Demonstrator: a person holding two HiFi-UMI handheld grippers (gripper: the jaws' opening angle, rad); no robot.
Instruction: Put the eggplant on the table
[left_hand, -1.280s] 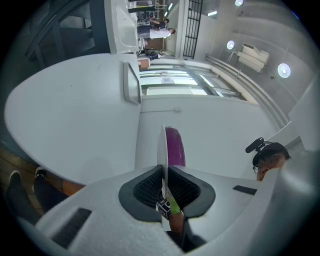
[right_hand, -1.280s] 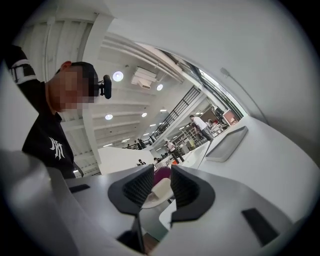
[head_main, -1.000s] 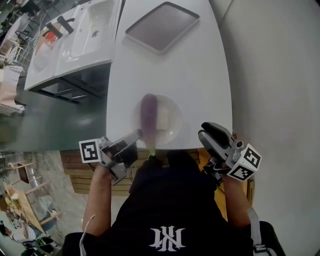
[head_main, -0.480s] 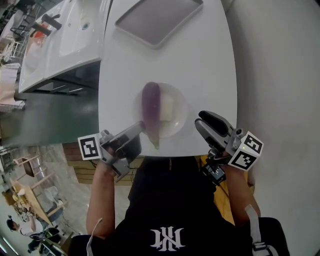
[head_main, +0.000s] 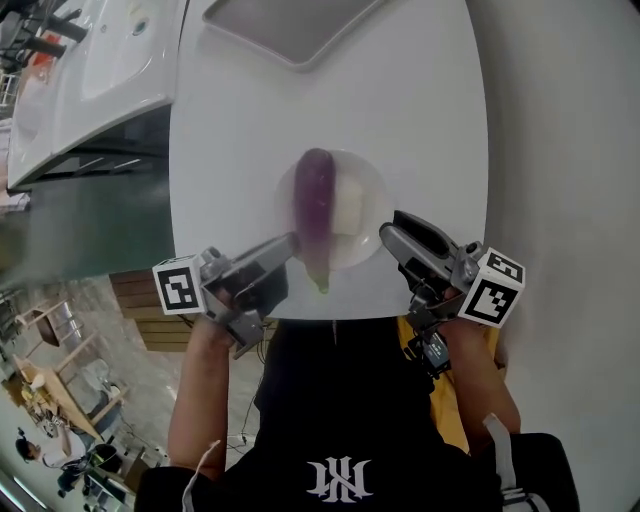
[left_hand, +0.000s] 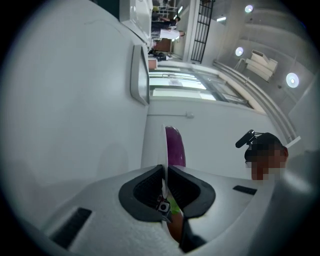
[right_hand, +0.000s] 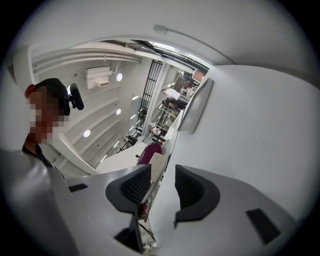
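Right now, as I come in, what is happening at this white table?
A person holds a gripper in each hand at a plate that carries a purple eggplant and a white block. The plate seems to rest on the table, near its front edge. The left gripper is clamped on the plate's rim. The right gripper has just been opening its jaws; the rim stands between them, not pressed. The eggplant lies on the plate, not yet on the table.

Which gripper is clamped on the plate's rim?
The left gripper: its jaws pinch the plate rim near the eggplant. On the right gripper the jaws have just been opening and stand apart, the rim loose between them.
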